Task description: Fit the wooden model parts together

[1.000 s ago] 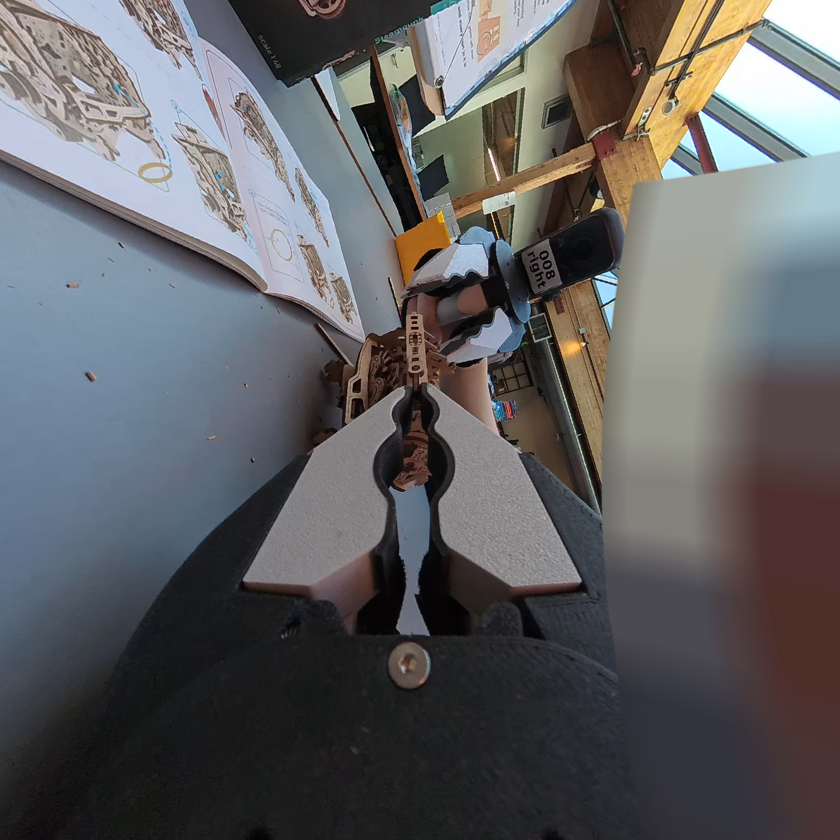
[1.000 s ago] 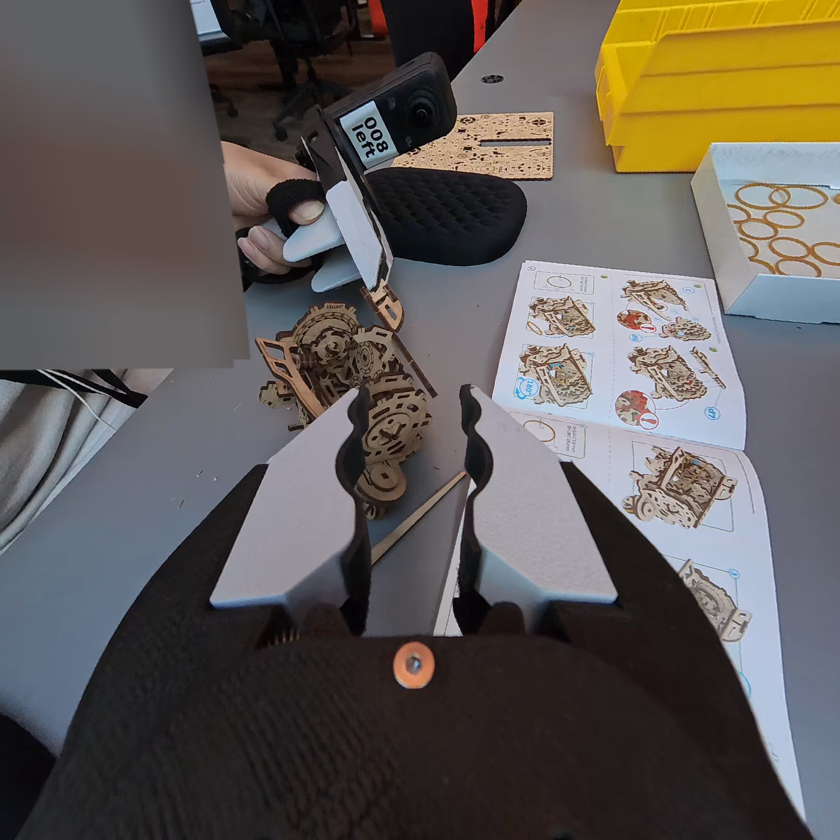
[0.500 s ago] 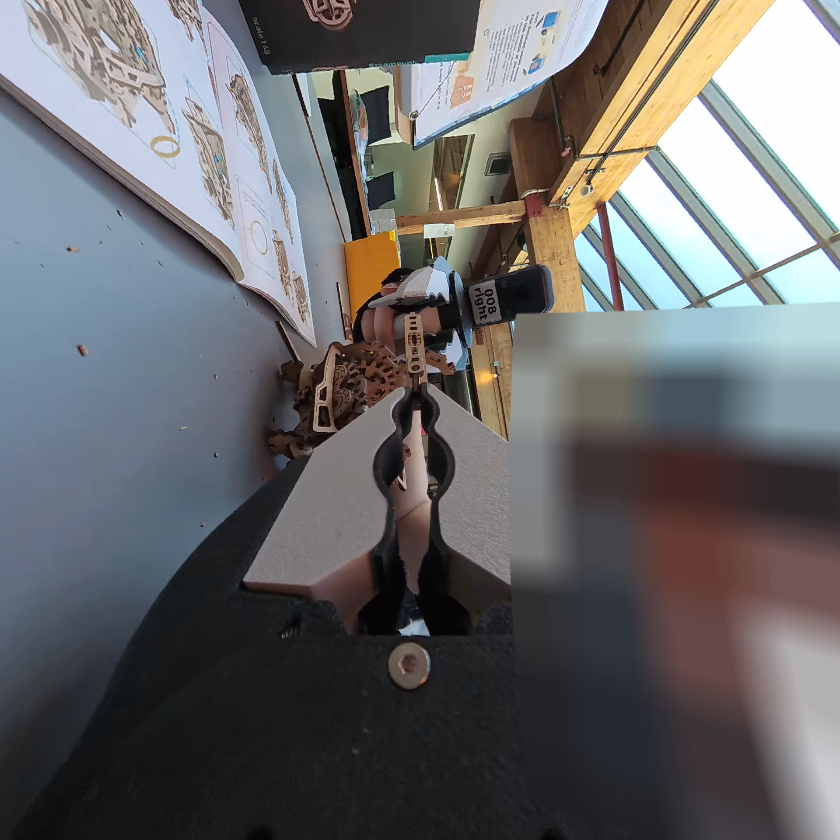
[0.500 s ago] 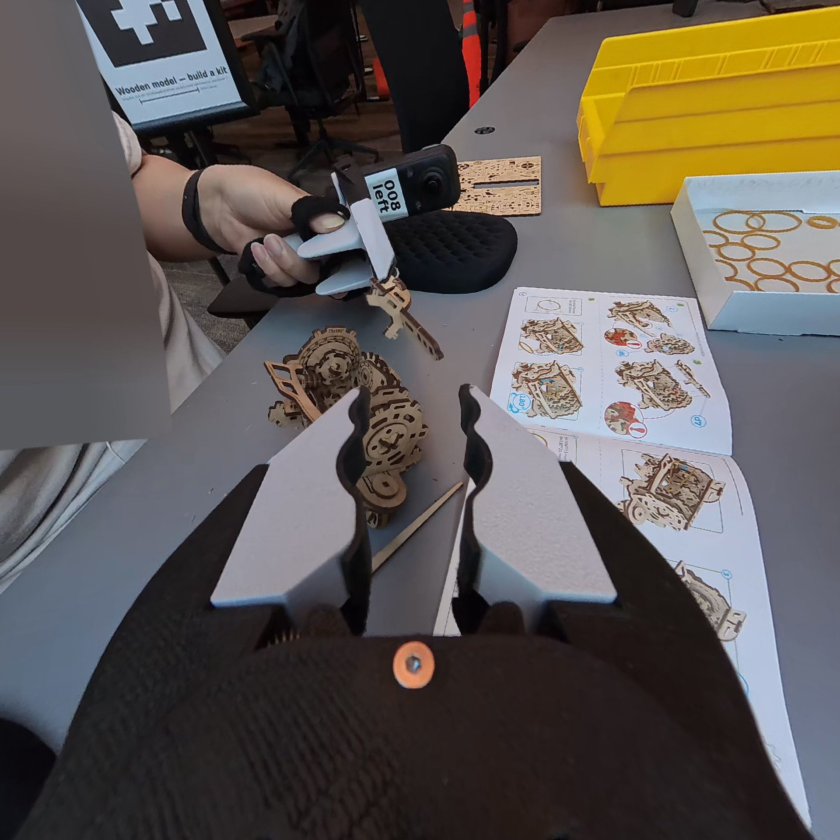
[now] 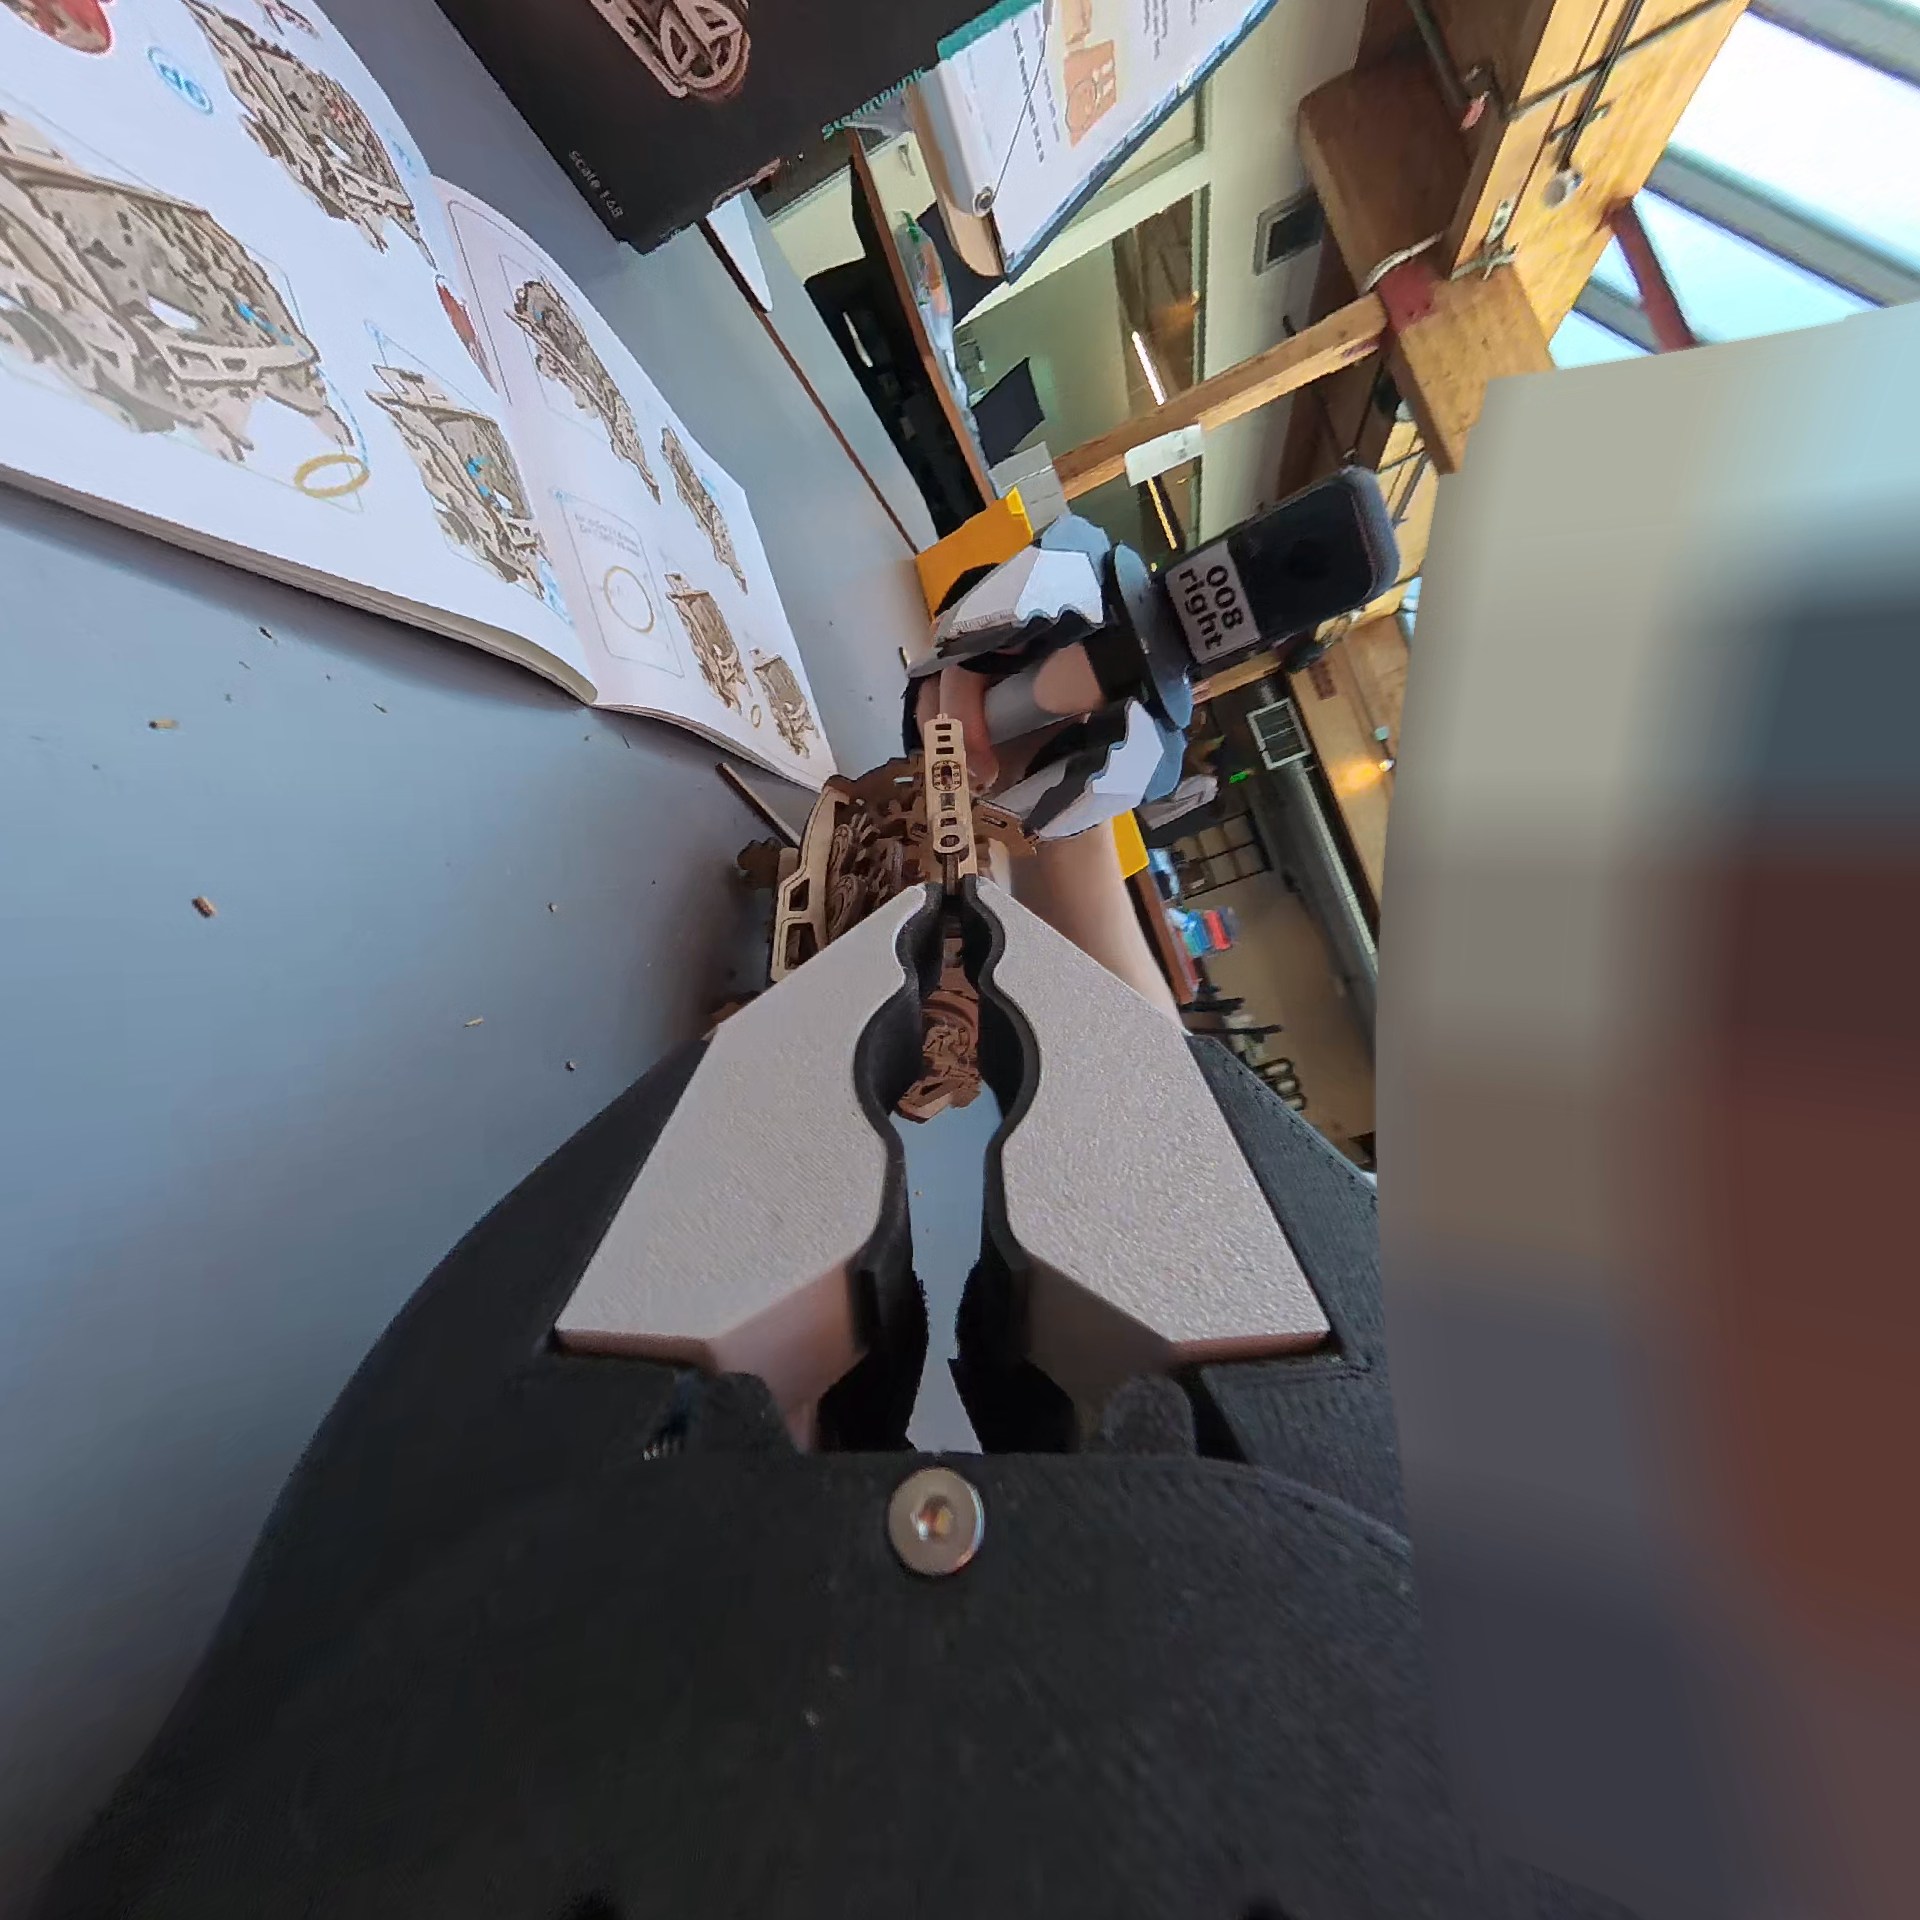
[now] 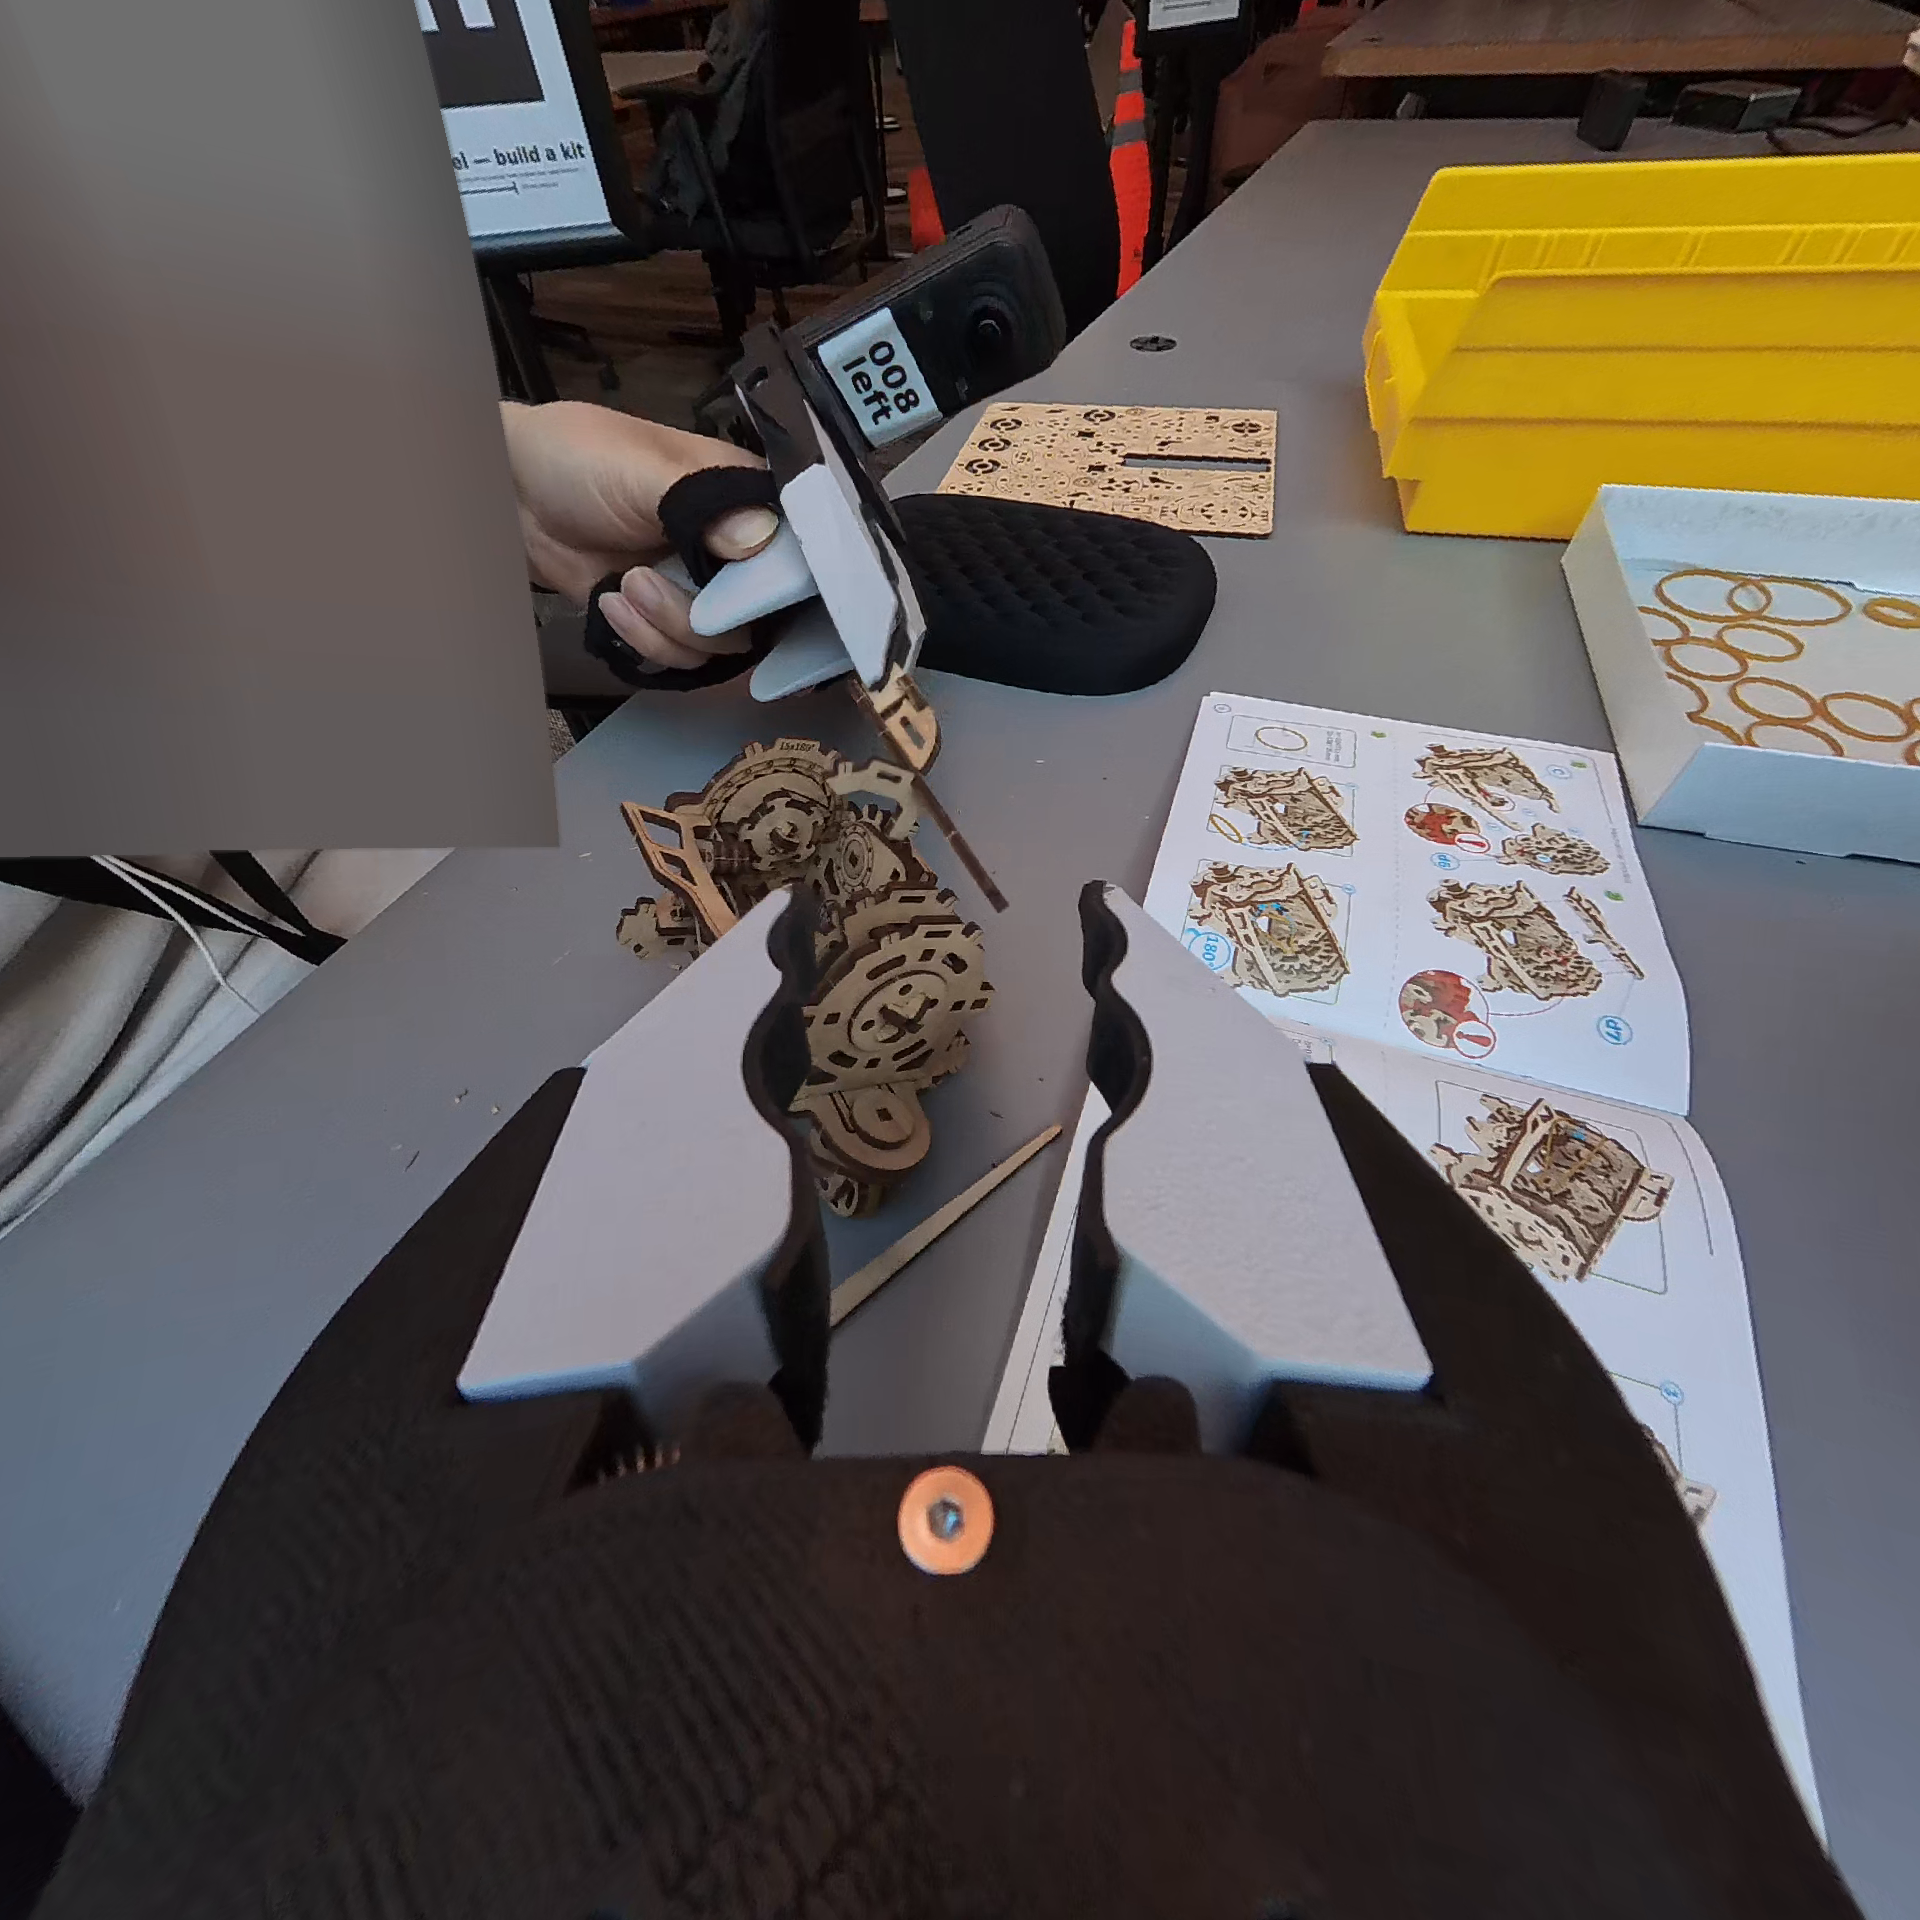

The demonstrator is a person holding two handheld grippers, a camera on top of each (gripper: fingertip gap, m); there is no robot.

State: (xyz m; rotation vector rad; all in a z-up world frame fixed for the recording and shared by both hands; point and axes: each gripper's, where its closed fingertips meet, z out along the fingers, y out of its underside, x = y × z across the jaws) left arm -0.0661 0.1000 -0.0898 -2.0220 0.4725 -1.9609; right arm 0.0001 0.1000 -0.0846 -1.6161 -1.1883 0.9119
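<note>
Left wrist view shows the left gripper with its jaws clamped on a thin wooden part, which sticks out past the tips toward the model. This view is turned on its side, so the tabletop stands like a wall. It shows the slots along the part and the right gripper behind the model, with its jaws apart. It shows also a dark box beyond the booklet, which the other view does not have.

Right wrist view shows the right gripper with jaws apart and nothing between them, above the model. The model lies on the tabletop near the edge where the person sits. The left gripper holds the part slanting down; its low end is just beside the model, but I cannot tell if they touch. Only this view shows the stick lying between the model and the booklet, the black pad, the punched wooden sheet, the yellow bins and the white tray of rings at the far right corner.
</note>
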